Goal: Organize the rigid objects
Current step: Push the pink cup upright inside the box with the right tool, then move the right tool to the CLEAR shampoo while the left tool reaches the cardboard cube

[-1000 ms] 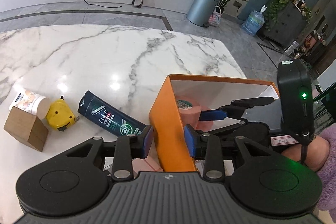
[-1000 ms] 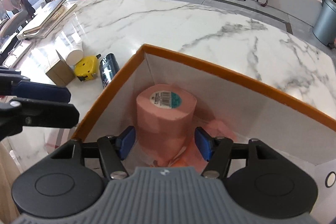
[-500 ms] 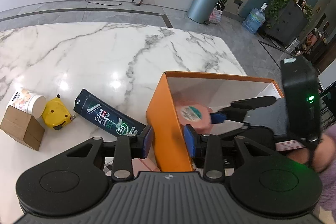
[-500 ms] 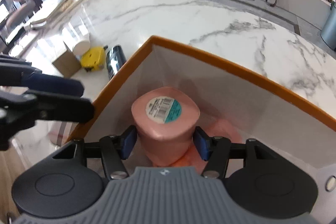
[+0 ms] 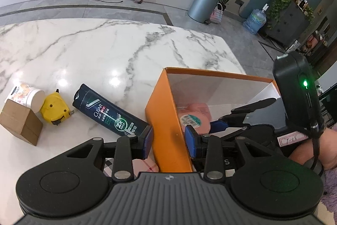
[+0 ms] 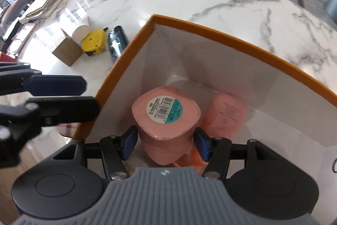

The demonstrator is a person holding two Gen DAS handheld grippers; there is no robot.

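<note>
The left gripper (image 5: 168, 138) clamps the orange box (image 5: 166, 119) wall; the right gripper (image 6: 165, 141), grasping the pink bottle (image 6: 166, 117), should lower it gently beside the other.

Box (image 6: 242, 39) far corner free; pink bottle (image 6: 226, 117) blocks right side.

Box (image 5: 168, 119): stands on the counter (image 5: 105, 52), right of the other things.
In the box: a jar (image 6: 166, 117), a second jar (image 6: 227, 117) just beside it on the right.
Bottle (image 5: 109, 113): lies left of the box, one end at its wall.
Tape measure (image 5: 54, 109): left of the bottle.
Tub (image 5: 25, 94): left of the tape measure.
Carton (image 5: 20, 122): in front of the tub.
</note>
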